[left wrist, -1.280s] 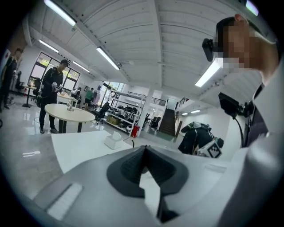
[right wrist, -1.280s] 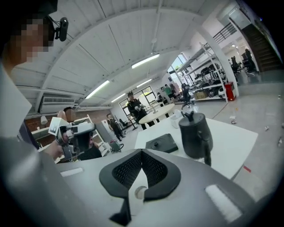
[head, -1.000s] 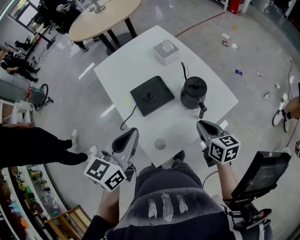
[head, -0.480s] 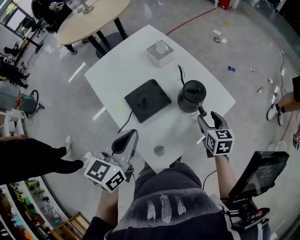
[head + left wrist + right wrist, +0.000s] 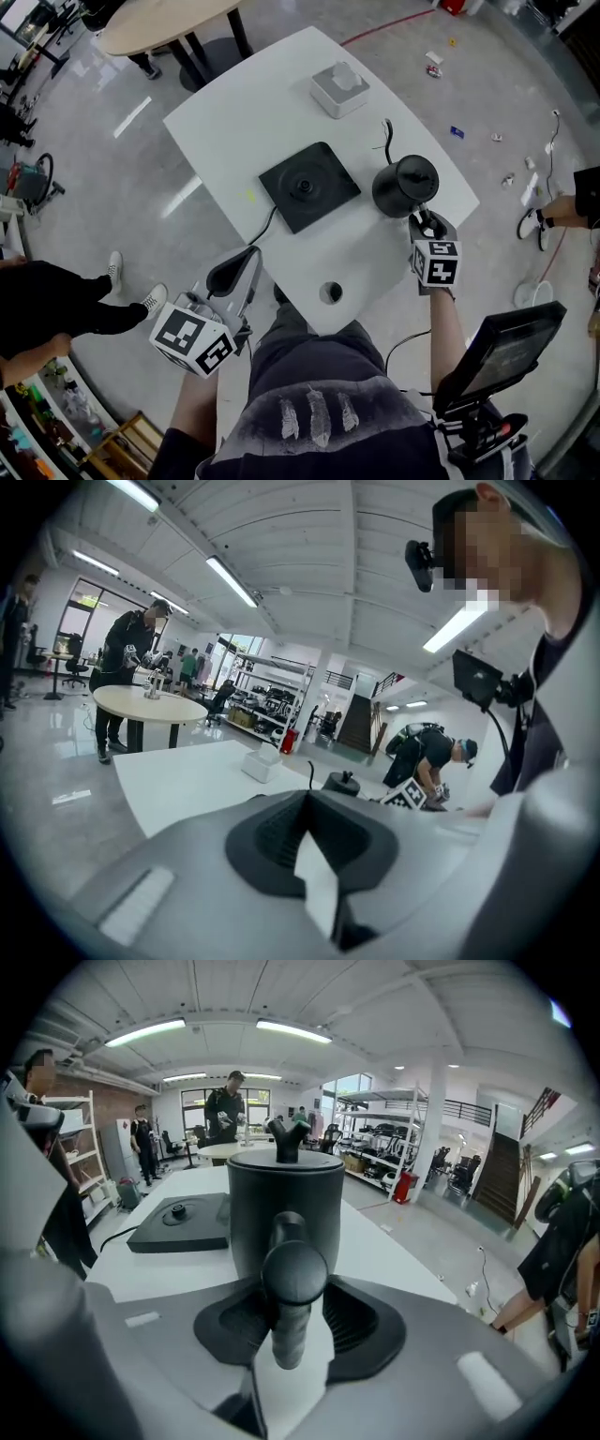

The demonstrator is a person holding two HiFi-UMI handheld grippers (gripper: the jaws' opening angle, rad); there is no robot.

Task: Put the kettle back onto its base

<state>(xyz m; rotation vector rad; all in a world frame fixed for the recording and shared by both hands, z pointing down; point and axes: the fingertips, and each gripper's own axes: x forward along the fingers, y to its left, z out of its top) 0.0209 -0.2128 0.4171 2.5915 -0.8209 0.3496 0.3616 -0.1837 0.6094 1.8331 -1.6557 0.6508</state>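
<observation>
Grey right gripper (image 5: 295, 1321) has its jaws apart round the kettle handle (image 5: 292, 1279), no bite yet; our left gripper (image 5: 234, 272) is apart too, empty. So the kettle (image 5: 405, 186) stands on the table (image 5: 244, 112), base (image 5: 307, 186) at its nine o'clock. Weak pinch and we'd swing it off-centre.

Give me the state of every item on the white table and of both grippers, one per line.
kettle: upright on the table, lid on, off its base.
base: flat, bare, cord attached.
tissue box: tissue sticking up.
right gripper: open, jaws either side of the kettle's handle.
left gripper: slightly open, holding nothing.
</observation>
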